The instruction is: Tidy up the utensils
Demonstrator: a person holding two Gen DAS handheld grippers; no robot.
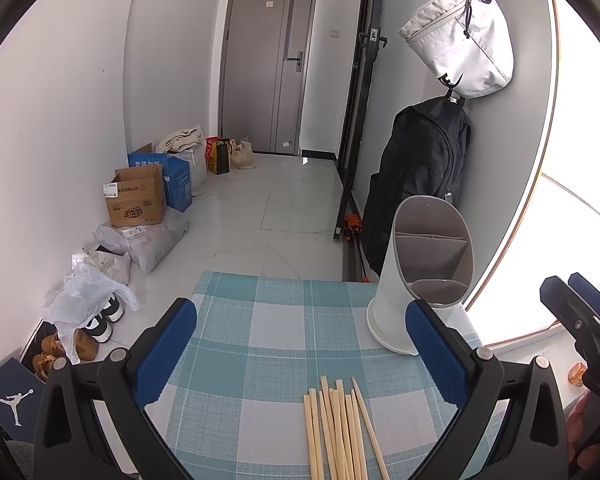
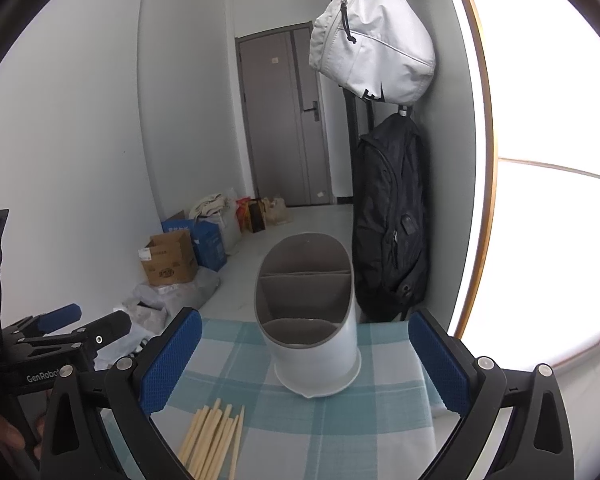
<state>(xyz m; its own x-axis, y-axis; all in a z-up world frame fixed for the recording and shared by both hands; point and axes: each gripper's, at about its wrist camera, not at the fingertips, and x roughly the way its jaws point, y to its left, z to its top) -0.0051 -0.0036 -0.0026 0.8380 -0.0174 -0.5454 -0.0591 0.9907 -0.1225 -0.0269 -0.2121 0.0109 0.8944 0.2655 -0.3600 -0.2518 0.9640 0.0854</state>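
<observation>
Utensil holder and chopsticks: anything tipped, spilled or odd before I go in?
Nothing stands out. The utensil holder stands upright on the checked mat, its compartments showing nothing inside. The chopsticks lie loose in a rough bundle on the mat, apart from the holder. Left gripper and right gripper are both open.

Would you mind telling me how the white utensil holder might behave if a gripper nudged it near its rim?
The utensil holder stands tall on a narrow base, so a high push would probably tip it. Its compartments look empty, so it is likely light and may slide on the checked mat.
</observation>
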